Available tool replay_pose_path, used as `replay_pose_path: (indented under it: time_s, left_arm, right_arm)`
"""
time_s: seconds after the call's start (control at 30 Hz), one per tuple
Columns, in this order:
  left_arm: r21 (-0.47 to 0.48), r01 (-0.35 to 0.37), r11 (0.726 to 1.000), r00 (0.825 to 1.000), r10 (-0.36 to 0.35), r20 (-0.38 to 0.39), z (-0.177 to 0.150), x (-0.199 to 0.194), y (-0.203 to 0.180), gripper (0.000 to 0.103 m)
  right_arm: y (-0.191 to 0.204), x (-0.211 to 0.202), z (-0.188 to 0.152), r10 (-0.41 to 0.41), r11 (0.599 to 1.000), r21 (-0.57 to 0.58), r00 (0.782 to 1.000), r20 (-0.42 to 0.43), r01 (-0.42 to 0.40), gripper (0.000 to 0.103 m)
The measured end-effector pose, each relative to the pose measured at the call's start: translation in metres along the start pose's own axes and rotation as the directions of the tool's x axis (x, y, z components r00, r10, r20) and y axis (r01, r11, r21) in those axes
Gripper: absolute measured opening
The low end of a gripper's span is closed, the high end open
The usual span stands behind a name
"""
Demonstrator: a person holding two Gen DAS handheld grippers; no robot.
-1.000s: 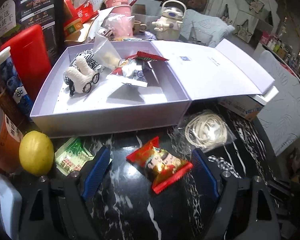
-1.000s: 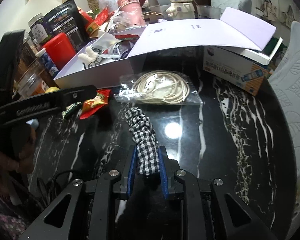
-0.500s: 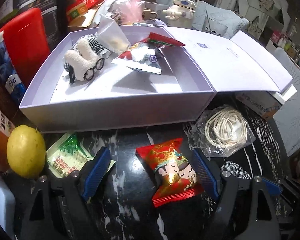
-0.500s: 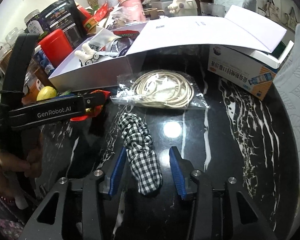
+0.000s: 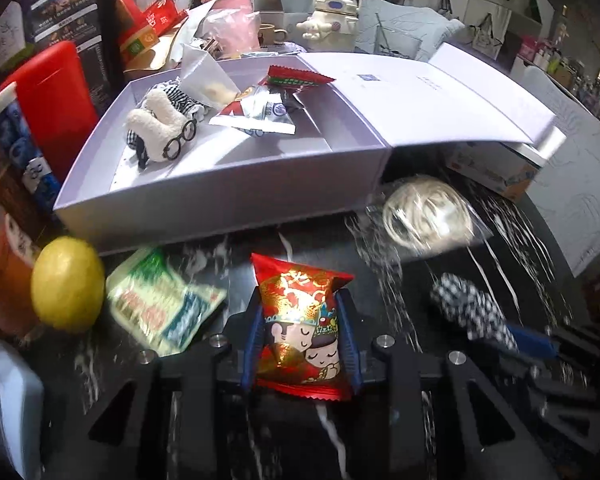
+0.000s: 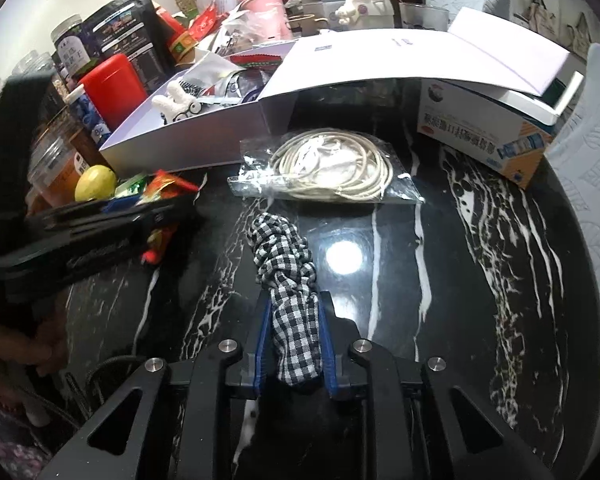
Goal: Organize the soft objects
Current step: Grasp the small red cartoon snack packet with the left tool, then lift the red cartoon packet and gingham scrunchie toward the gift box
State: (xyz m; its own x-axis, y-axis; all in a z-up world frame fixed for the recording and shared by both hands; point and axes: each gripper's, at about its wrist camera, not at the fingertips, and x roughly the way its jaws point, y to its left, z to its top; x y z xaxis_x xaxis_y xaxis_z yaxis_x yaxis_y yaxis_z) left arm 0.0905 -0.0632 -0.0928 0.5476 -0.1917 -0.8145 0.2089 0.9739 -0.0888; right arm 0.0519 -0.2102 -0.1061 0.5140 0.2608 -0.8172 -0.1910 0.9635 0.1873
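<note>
A red snack packet (image 5: 296, 344) printed with two cartoon faces lies on the black marble table (image 6: 460, 280). My left gripper (image 5: 299, 300) is closing on it, and both blue pads press its sides. A black-and-white checked scrunchie (image 6: 280, 248) lies lengthwise ahead of my right gripper (image 6: 296, 300), whose jaws are closing on its near end with the pads squeezing the cloth. In the left wrist view the scrunchie (image 5: 468, 312) shows at the right. Behind stands the open lavender box (image 5: 220, 200), holding a white plush toy with glasses (image 5: 156, 128) and several packets.
A clear bag of coiled cream cord (image 6: 332, 168) lies in front of the box. A green packet (image 5: 160, 304) and a lemon (image 5: 66, 284) sit left of the red packet. A mask carton (image 6: 480, 132) props the box lid. Jars and a red canister (image 5: 48, 96) crowd the left.
The left jaws, wide apart before, have closed onto the red packet. The right jaws opened around the scrunchie half a second ago and have shut on it again.
</note>
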Motion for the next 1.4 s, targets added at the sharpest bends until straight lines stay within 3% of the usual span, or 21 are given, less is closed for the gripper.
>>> replay_pose_path:
  time_s: [0.53,0.8,1.0,1.13,1.3,1.37,1.4]
  left_arm:
    - [0.022,0.038,0.999,0.997,-0.036,-0.075,-0.061,-0.041,0.005,0.033]
    - [0.065,0.060,0.996,0.993,-0.053,-0.107,-0.077,-0.044,-0.003,0.033]
    - [0.072,0.056,0.996,0.995,-0.049,-0.092,-0.080,-0.042,-0.006,0.033]
    - [0.111,0.028,0.993,0.996,-0.019,-0.087,-0.080,-0.040,-0.012,0.034]
    - [0.102,0.023,0.995,0.997,-0.016,-0.071,-0.081,-0.041,-0.012,0.034]
    - [0.073,0.047,0.996,0.997,-0.043,-0.060,-0.081,-0.042,-0.007,0.034]
    - [0.070,0.049,0.996,0.997,-0.045,-0.061,-0.081,-0.043,-0.006,0.033]
  right_arm:
    - [0.015,-0.022,-0.037,0.007,0.999,0.038,1.000,0.006,-0.007,0.021]
    - [0.029,-0.030,-0.056,0.028,0.999,0.020,0.998,-0.052,-0.027,0.022]
    - [0.030,-0.033,-0.061,0.019,1.000,0.026,0.999,-0.032,-0.018,0.025]
    - [0.034,-0.032,-0.060,-0.015,1.000,-0.001,1.000,-0.010,0.015,0.036]
    - [0.038,-0.030,-0.059,-0.030,1.000,-0.009,1.000,0.003,0.030,0.038]
    - [0.037,-0.030,-0.059,-0.031,1.000,0.003,0.999,0.016,0.031,0.034]
    - [0.036,-0.030,-0.060,-0.037,0.999,0.006,0.999,0.019,0.037,0.022]
